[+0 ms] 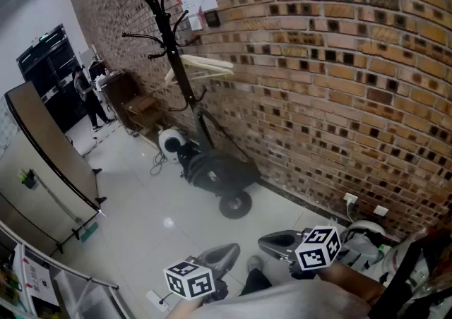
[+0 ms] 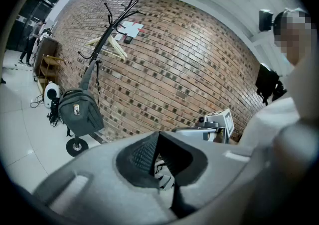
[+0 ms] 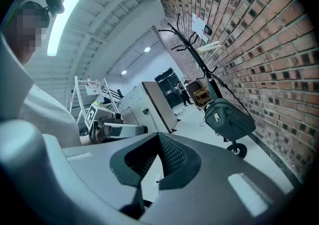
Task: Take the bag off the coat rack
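A dark backpack (image 1: 219,169) hangs by its strap from the black coat rack (image 1: 168,35) against the brick wall, low down, just above the rack's round foot (image 1: 235,205). In the left gripper view the backpack (image 2: 79,112) is far off at the left; in the right gripper view the backpack (image 3: 228,118) is at the right. Both grippers are held low and well short of the rack. My left gripper (image 1: 229,251) is shut with nothing in it, its pads meeting (image 2: 158,135). My right gripper (image 1: 265,242) beside it is also shut and empty (image 3: 159,136).
A cream clothes hanger (image 1: 205,65) hangs on the rack. A white round appliance (image 1: 171,142) with a cable sits on the floor by the rack. A wooden shelf (image 1: 138,109), a leaning partition board (image 1: 49,148) and a person (image 1: 88,95) are at the left.
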{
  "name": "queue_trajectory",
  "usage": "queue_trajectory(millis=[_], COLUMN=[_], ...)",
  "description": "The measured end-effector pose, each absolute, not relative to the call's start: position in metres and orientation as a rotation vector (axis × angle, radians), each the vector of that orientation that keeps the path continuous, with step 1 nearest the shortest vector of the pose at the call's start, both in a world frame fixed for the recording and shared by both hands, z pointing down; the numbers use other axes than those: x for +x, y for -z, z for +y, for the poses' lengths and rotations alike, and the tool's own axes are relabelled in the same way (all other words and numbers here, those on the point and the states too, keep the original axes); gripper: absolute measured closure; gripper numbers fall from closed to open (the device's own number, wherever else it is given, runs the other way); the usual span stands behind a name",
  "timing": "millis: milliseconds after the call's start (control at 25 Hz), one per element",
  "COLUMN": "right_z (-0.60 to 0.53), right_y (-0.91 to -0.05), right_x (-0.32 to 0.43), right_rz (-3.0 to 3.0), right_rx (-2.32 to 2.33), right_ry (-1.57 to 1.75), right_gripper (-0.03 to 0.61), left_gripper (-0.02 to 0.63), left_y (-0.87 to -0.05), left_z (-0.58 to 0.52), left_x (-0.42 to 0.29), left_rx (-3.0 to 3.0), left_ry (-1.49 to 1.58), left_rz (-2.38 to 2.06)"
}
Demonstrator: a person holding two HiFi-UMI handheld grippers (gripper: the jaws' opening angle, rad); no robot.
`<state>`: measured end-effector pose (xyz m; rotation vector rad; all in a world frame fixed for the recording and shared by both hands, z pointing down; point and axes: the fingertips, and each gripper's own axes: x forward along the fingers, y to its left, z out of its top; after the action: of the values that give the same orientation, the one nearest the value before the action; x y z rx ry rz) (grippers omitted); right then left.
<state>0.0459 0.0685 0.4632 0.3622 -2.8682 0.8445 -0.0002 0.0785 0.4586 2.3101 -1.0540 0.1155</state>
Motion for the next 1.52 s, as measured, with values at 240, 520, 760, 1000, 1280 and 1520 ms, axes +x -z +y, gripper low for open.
queue_trajectory(millis=[240,520,760,1000,1280,1520], right_z=[0.025,-0.06,-0.154,-0.231,-0.287,-0.31], right_y=[-0.476,-0.472,-0.462,-0.457,-0.458,-0.468], right_x=[0.03,-0.012,-0.037,-0.077,-0.092,-0.078], right_rz=[-2.849,-2.849,-2.832,-2.837,-2.821,-2.767], right_rx=[0.399,0.426,0.522,0.517,0.545,0.629], right_ry=[-0.85,-0.831,-0.877,-0.854,-0.853,-0.893], right_gripper=[0.58,0.58,0.58,0.58,0.58,0.58], left_gripper=[0.612,0.612,0.612,0.612,0.612,0.593], left_y=[-0.469,-0.465,-0.461,-0.459,-0.457,-0.451], left_z=[0.031,-0.051,-0.15,-0.232,-0.293,-0.343], left_x=[-0.023,-0.072,-0.115,-0.154,-0.187,-0.199], left_rx=[2.326,2.331,2.293,2.337,2.374,2.435], left_ry=[-0.099,-0.054,0.007,-0.057,-0.107,-0.087], left_rz=[-1.075,-1.07,-1.035,-1.071,-1.118,-1.102])
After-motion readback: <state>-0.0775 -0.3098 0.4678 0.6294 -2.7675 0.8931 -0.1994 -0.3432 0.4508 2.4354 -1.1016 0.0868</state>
